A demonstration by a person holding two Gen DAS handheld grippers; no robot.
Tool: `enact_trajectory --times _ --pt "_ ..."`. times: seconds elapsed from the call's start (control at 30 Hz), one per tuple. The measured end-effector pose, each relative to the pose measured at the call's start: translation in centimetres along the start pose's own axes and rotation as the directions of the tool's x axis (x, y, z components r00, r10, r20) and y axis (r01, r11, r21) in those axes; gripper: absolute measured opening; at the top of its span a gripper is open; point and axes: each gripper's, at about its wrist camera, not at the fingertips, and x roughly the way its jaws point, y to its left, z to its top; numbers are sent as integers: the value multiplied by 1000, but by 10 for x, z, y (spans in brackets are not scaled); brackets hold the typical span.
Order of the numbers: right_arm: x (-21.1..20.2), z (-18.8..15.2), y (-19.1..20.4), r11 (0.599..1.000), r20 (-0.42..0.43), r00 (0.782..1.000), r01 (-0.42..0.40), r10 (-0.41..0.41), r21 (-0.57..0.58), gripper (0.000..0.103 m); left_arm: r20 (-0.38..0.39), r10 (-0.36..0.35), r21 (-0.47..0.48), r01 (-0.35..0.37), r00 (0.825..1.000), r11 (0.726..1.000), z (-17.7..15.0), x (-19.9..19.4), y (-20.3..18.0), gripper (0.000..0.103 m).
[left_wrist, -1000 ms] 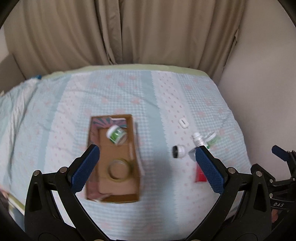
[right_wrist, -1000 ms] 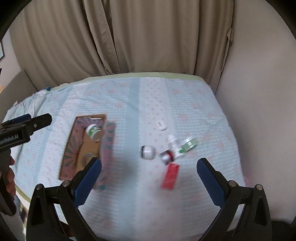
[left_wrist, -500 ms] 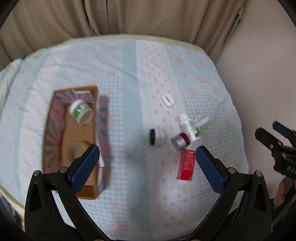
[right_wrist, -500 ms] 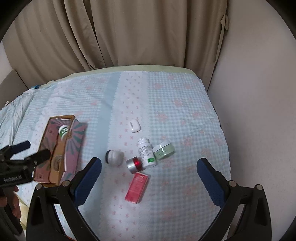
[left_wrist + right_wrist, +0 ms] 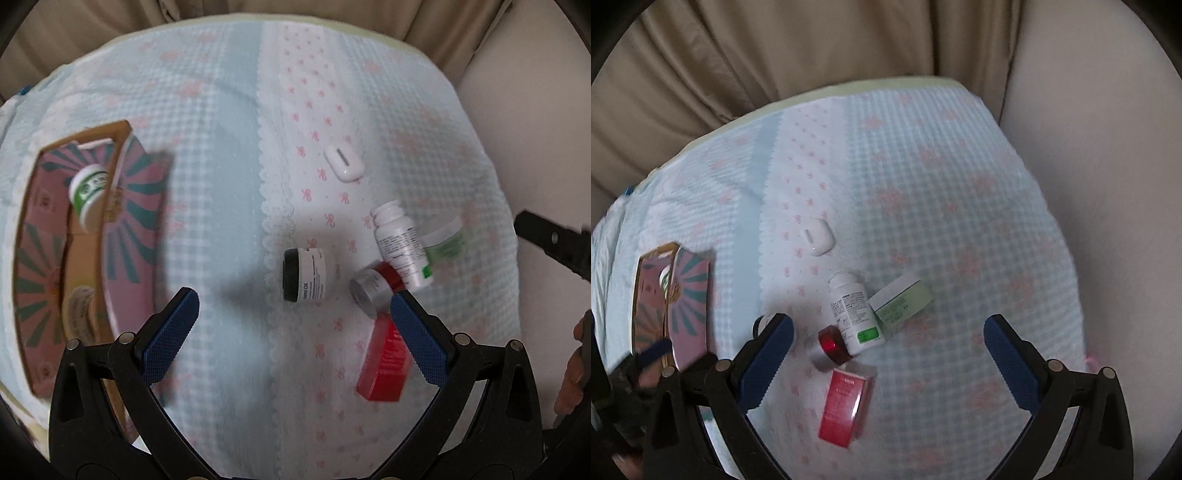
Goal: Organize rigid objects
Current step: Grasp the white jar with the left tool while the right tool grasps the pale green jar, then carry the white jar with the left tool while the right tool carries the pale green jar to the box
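Left gripper (image 5: pixel 293 325) spread wide, empty, over black-lidded jar (image 5: pixel 304 274) at frame ctr. Right gripper (image 5: pixel 888 349) also spread, empty, above white bottle (image 5: pixel 855 314), red box (image 5: pixel 844 411), green jar (image 5: pixel 901 303). Patterned box (image 5: pixel 79 236) at left w/ green-white tub (image 5: pixel 88 196) inside. All on bed (image 5: pixel 221 155).

Home bedroom. Bed (image 5: pixel 960 206) covered with a pale blue checked quilt, pink bows, scalloped white strip. Beige pleated curtains (image 5: pixel 812 55) hang behind the head of the bed; plain cream wall (image 5: pixel 1108 166) on one side. Household bits lie on the quilt: white pill bottle (image 5: pixel 854 314), green-lidded cream jar (image 5: pixel 903 302), earbud case (image 5: pixel 819 237), red carton (image 5: pixel 844 410), patterned cardboard box (image 5: pixel 48 258).
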Motion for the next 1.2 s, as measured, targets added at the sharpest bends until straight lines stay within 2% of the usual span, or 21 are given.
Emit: enact_trajectory --times 0.1,0.3,0.37,0.47,0.57,0.67,0.7,0.77,0.8,0.97,1.2 --pt "30 5 -10 994 -57 998 -24 30 103 99 -24 -1 -20 1 1000 1000 0 23 1 101" --pt "88 12 -27 957 -149 988 -3 48 290 86 -76 11 -14 -12 997 1000 0 72 -2 96" --pt "107 12 -33 937 -172 984 20 42 348 79 -92 26 -5 -26 995 1000 -2 88 -4 94" --pt "134 12 -41 900 -209 976 35 63 434 69 -106 37 -2 -38 994 999 -4 106 -6 85" --pt "149 10 -47 859 -219 972 41 83 510 67 -107 47 -13 -48 993 999 -2 117 -8 84" --pt "160 9 -53 821 -215 972 45 96 569 66 -104 51 -14 -53 993 999 2 124 -11 68" --pt "163 9 -55 810 -215 972 46 99 584 65 -109 48 -11 -50 993 999 3 127 -13 61" --pt "168 8 -58 798 -219 969 41 115 601 52 -129 46 -2 -46 991 999 3 133 -16 50" --pt "170 8 -59 797 -222 968 44 114 602 50 -129 50 6 -50 990 999 3 134 -19 47" --pt "166 1 -62 800 -215 970 39 114 599 41 -120 50 10 -49 991 999 5 133 -23 47" --pt "158 -2 -66 812 -200 973 26 113 583 41 -79 45 -17 -47 996 999 2 107 -16 47"
